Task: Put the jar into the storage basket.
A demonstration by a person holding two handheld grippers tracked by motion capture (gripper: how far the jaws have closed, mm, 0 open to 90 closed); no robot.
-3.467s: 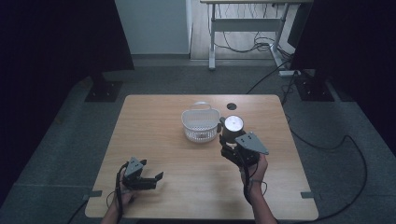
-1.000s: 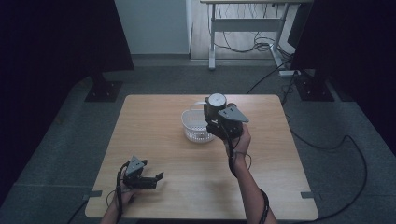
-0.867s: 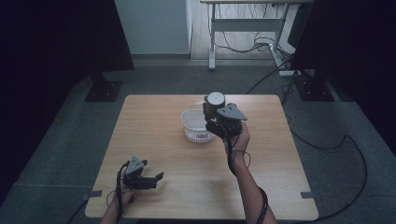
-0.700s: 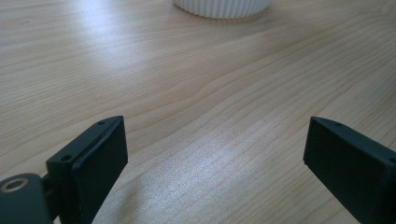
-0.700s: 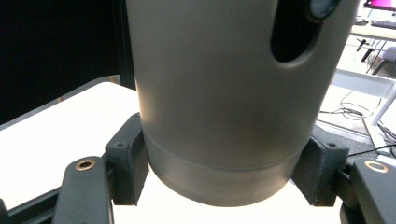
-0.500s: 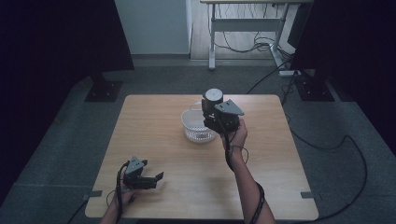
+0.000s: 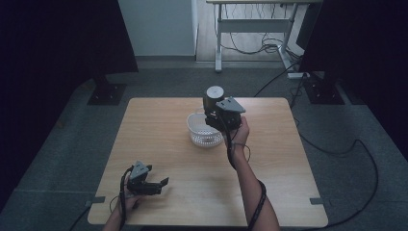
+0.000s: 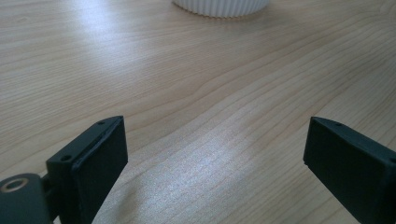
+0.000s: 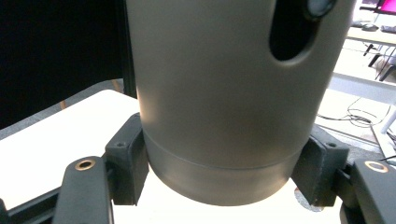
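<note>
right gripper (image 7: 216, 113): jaws clamped on dark cylinder (image 7: 213, 98), upright, long axis vertical, pale end up, held above white basket (image 7: 202, 134) near table (image 7: 159, 125) far edge | left gripper (image 7: 156, 185): jaws spread, empty, near front-left corner

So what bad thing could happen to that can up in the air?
The right gripper holds the grey cylinder only near its bottom rim, so it might tip or slip out. It hangs above the white basket, so a drop could knock the basket. The left gripper is open, far away, and couldn't catch it.
</note>
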